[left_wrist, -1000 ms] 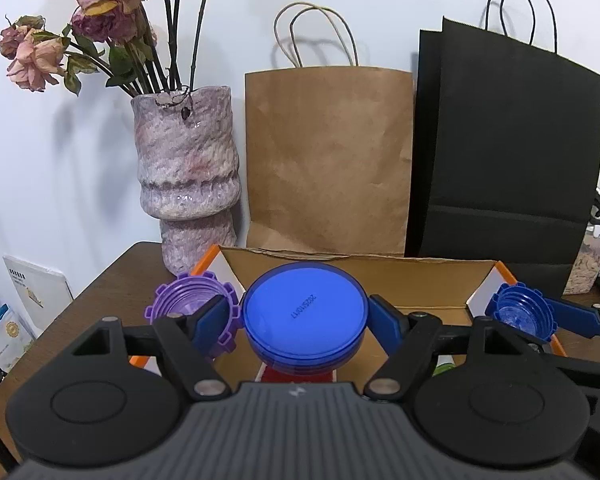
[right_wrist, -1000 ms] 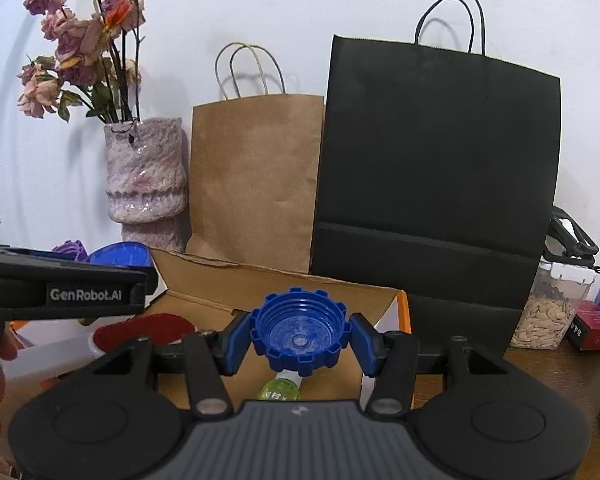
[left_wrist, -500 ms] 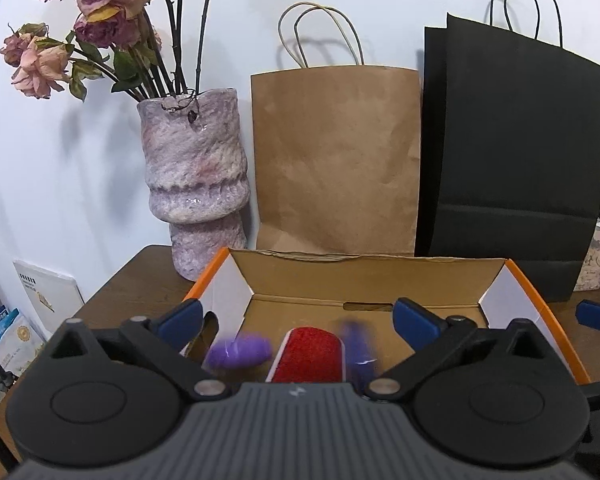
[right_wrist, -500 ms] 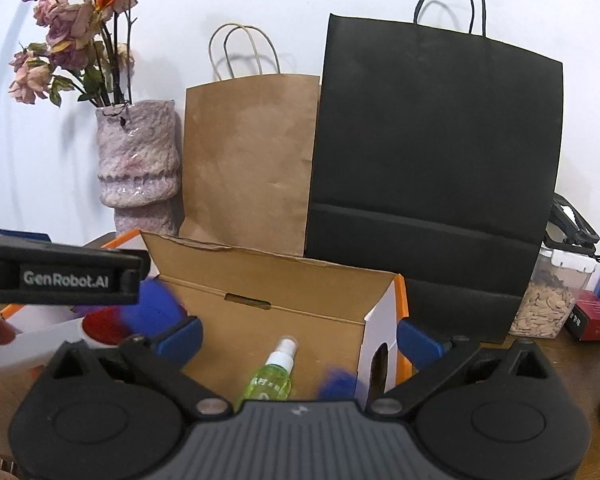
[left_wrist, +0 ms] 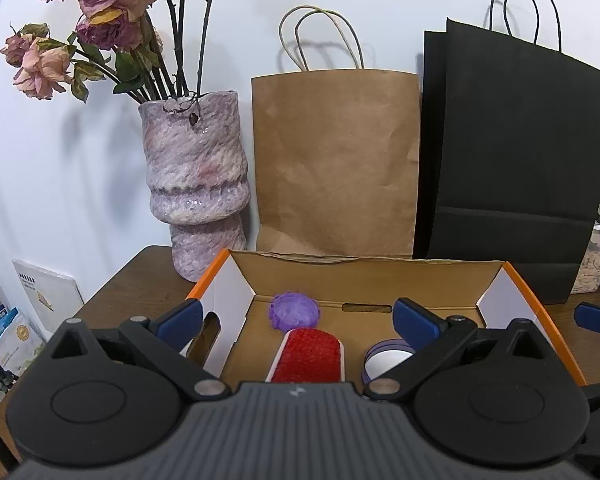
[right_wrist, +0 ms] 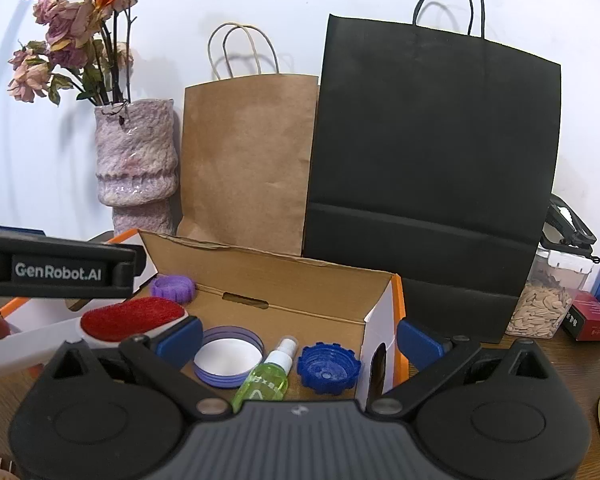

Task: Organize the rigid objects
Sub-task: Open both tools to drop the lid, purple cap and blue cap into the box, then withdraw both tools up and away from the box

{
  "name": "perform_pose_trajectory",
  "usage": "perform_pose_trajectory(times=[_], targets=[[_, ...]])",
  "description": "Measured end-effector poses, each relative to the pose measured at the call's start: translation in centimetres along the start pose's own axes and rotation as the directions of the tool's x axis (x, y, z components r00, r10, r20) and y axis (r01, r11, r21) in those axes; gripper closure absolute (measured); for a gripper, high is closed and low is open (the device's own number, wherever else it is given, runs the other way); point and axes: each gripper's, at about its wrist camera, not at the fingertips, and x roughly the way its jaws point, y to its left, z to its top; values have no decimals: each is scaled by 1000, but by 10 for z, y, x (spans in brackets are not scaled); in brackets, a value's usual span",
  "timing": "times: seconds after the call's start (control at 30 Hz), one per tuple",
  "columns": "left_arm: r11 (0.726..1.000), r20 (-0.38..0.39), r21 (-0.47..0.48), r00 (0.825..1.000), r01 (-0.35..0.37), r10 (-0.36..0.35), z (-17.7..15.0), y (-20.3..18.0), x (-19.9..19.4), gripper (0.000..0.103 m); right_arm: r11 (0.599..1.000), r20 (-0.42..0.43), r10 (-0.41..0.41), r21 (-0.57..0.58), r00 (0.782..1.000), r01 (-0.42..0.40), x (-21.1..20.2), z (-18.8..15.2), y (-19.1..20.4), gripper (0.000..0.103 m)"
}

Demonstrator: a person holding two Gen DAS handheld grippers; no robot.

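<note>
Cardboard box (right_wrist: 284, 280): brown inside, orange rim, white end walls; we see it open-topped on the wooden surface (left_wrist: 140, 268), and everything we are sorting lies in it.
Left gripper (left_wrist: 296, 316): we have it spread wide above the box, blue pads far apart, nothing between them.
Right gripper (right_wrist: 298, 338): ours is just as wide open, empty, poised over the right half of the box.
Purple toothed cap (left_wrist: 295, 311): lying at the back wall of the box, left of centre; the right wrist view shows it there too (right_wrist: 173, 288).
Red brush (left_wrist: 308, 354): red pad on a white body, in the middle of the box just in front of the purple cap; its white handle runs out toward the left edge in the right wrist view.
Round lid (right_wrist: 228, 357): purple-blue rim, white inside facing up, flat on the box floor right of the brush.
Green spray bottle (right_wrist: 266, 376): lying on its side between the lid and the blue cap, white nozzle pointing to the back wall.
Blue toothed cap (right_wrist: 329, 368): hollow side up, near the right end wall.
Behind the box: a mottled pink vase (left_wrist: 196, 184) with dried roses, a brown paper bag (left_wrist: 336, 160) and a black paper bag (left_wrist: 512, 160) standing against the white wall.
Far right: a clear tub of pale seeds (right_wrist: 548, 304) on the surface.
</note>
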Motion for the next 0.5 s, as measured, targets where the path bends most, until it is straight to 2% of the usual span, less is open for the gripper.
perform_pose_trajectory(times=[0.5], targets=[[1000,10,0,1000,18,-18,-2,-1,-16,0,1000,16,3,-11,1000,-2,-20,0,-1,0]])
